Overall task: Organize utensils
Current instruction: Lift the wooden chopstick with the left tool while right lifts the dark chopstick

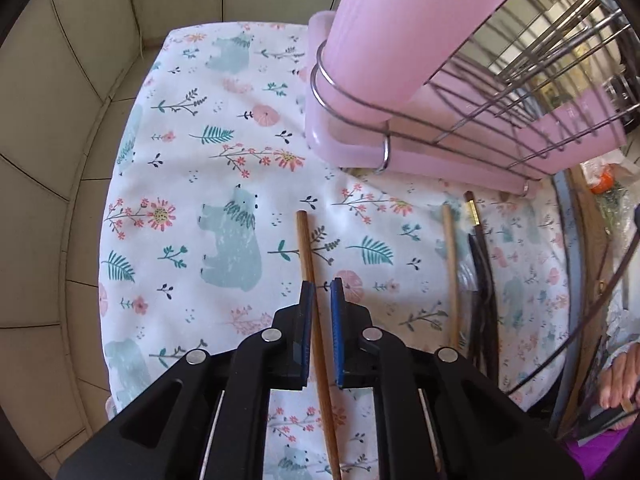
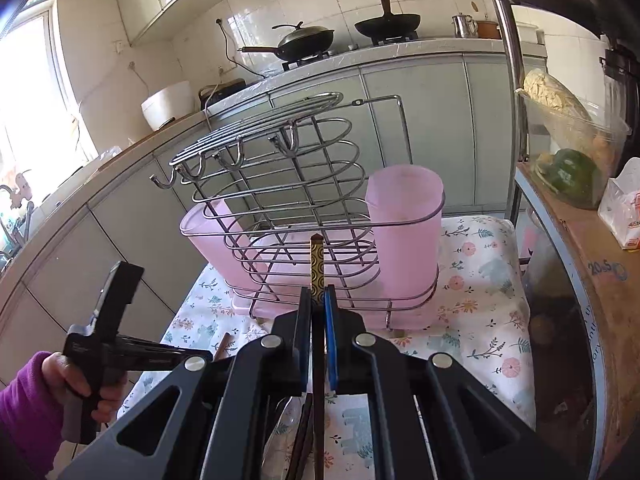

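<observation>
**Chopsticks at the pink-cup wire rack**

Left claw [image 1: 320, 286] low over bear-print cloth [image 1: 224, 184] on tabletop, jaws apart, straddling a light wooden chopstick [image 1: 310, 256] lying flat on cloth; pads not clearly pressing it, contact on left pad side hard to tell. Further right on cloth: second wooden chopstick [image 1: 451, 256], beside it a bundle of dark chopsticks [image 1: 482, 280], one with gold band near tip. Wire utensil rack [image 1: 472, 120] up ahead and right, pink plastic cup [image 1: 384, 40] seated in its end ring, pink drip tray [image 1: 348, 148] under.

Right claw [image 2: 319, 292] closed on a dark chopstick [image 2: 317, 264], gold-patterned top end sticking up past fingertips, pointed at rack [image 2: 280, 184]. Tall pink cup [image 2: 404, 232] at rack's right end, another pink cup [image 2: 208, 236] at left end. Left hand [image 2: 80, 384] in purple sleeve lower left, gripping the other handle. Behind: kitchen counter with wok [image 2: 306, 40] and pan [image 2: 387, 22] on stove.
</observation>
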`<control>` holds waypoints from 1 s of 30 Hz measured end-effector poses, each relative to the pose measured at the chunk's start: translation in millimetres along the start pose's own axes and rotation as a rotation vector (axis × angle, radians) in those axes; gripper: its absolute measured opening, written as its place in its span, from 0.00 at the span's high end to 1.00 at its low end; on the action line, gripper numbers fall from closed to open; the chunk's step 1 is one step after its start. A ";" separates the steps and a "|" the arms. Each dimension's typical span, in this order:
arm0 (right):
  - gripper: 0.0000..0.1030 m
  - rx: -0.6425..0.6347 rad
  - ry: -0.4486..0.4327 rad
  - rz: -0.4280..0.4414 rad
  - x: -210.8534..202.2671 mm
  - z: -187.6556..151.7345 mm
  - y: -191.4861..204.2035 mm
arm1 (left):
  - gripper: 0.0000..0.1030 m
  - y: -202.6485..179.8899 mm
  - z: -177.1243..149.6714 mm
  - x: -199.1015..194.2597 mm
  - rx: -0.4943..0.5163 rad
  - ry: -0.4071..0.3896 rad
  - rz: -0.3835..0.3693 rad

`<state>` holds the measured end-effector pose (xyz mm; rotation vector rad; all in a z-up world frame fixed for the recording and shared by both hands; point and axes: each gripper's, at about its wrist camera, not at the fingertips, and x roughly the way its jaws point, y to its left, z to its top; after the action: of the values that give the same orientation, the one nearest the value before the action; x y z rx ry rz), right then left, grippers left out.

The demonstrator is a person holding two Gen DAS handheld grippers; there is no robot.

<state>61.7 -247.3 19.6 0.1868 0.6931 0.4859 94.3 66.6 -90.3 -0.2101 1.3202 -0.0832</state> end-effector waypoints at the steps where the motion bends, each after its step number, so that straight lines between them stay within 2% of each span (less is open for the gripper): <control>1: 0.94 0.000 0.003 0.002 1.1 0.1 -0.7 | 0.91 -1.7 1.1 4.2 0.006 0.010 0.010; 5: 0.94 0.007 0.023 0.006 6.7 -1.0 -3.5 | 0.91 -6.9 4.3 15.2 0.020 0.020 0.074; 12: 0.94 0.004 0.036 0.006 10.2 -4.1 -3.6 | 0.91 -3.4 5.4 23.7 0.012 0.016 0.063; 16: 0.94 0.018 0.026 0.004 5.2 -3.9 -5.6 | 0.93 4.9 -3.5 5.1 0.017 -0.045 0.023; 18: 0.94 0.022 0.016 0.001 0.9 -2.8 -7.0 | 0.94 5.2 -10.6 -10.8 0.020 -0.096 -0.003; 22: 0.94 0.027 -0.026 -0.008 -12.2 1.0 -6.9 | 0.94 5.8 -29.9 -63.2 0.022 -0.271 -0.075; 27: 0.94 0.011 -0.097 -0.022 -31.9 13.6 -1.9 | 0.94 1.4 -45.9 -129.5 0.031 -0.514 -0.094; 30: 0.94 -0.006 -0.153 -0.036 -47.2 27.1 3.3 | 0.94 -11.6 -39.8 -164.5 0.030 -0.639 -0.114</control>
<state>46.8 -267.6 68.0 0.2033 0.5445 0.4344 15.6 80.6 59.3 -0.2599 0.6706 -0.1202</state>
